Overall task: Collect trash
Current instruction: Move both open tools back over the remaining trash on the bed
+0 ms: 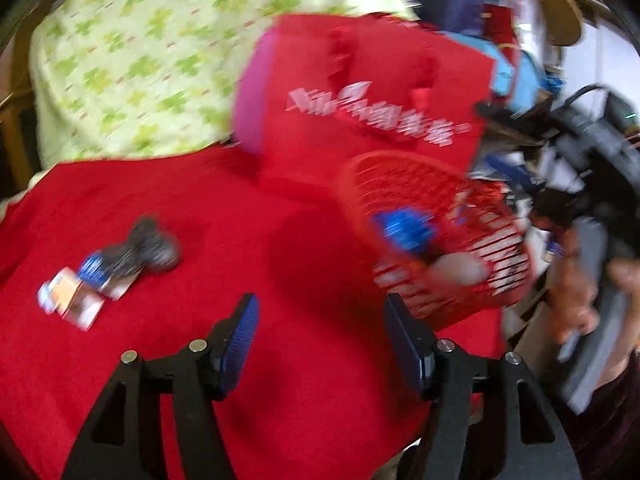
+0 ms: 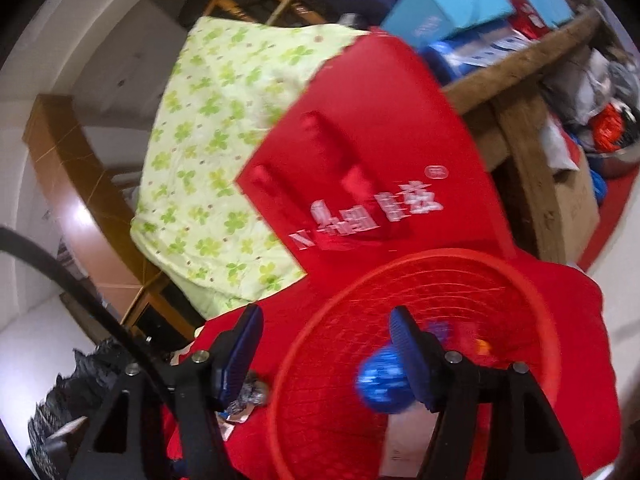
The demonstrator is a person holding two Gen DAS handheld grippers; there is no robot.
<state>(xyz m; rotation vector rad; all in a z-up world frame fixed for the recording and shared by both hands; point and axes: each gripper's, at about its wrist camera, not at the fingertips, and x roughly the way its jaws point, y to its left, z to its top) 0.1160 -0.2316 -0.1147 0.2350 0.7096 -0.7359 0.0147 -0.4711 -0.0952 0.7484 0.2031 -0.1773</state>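
A red mesh basket (image 1: 400,158) (image 2: 400,258) stands on the red cloth (image 1: 180,208). Inside it lie a crumpled blue wrapper (image 1: 406,228) (image 2: 380,380) and a pale round scrap (image 1: 460,270). To the left on the cloth lies a crumpled grey foil wad (image 1: 152,248) (image 2: 252,394) beside an orange, blue and white packet (image 1: 72,300). My left gripper (image 1: 322,304) hangs open over bare cloth between that litter and the basket. My right gripper (image 2: 326,314) is open above the basket's near rim. The blue wrapper sits below, beside its right finger, not pinched.
A red bag with white lettering (image 1: 360,92) (image 2: 380,160) stands behind the basket against a green clover-print quilt (image 1: 140,60) (image 2: 208,140). A person's hand (image 1: 580,300) is at the right. Crinkled black plastic (image 2: 72,400) is low left, a wooden frame (image 2: 520,168) with clutter behind.
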